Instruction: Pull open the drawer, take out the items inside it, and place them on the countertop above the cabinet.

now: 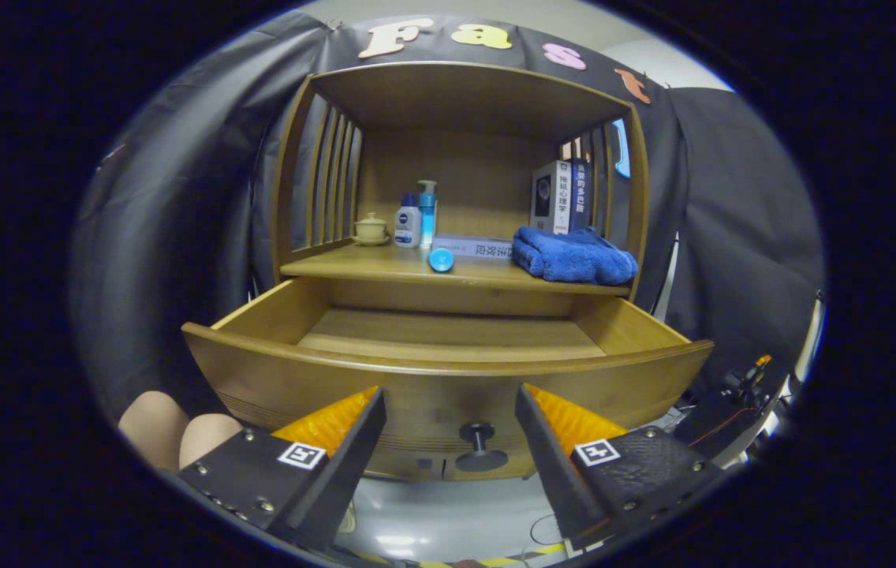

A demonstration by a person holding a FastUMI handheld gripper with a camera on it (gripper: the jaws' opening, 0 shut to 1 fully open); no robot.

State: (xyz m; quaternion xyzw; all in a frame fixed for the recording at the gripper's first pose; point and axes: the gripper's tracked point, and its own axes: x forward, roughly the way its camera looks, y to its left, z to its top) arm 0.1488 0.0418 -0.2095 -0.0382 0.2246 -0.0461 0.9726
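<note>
Drawer (448, 359) pulled fully out, its visible floor bare. Gripper (448, 410) fingers wide apart, holding nothing, flanking the drawer knob (478, 442). Countertop (385, 267), left to right: one cup (371, 229), two bottles (415, 221), one blue cap (441, 259) at the front edge, one flat book (473, 248), one blue towel (574, 256) at the right end, upright books (561, 197) behind it.

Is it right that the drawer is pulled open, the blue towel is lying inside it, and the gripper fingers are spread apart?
Not quite. The gripper view shows the blue towel on the countertop above the open drawer. The hand-held gripper is open.
</note>
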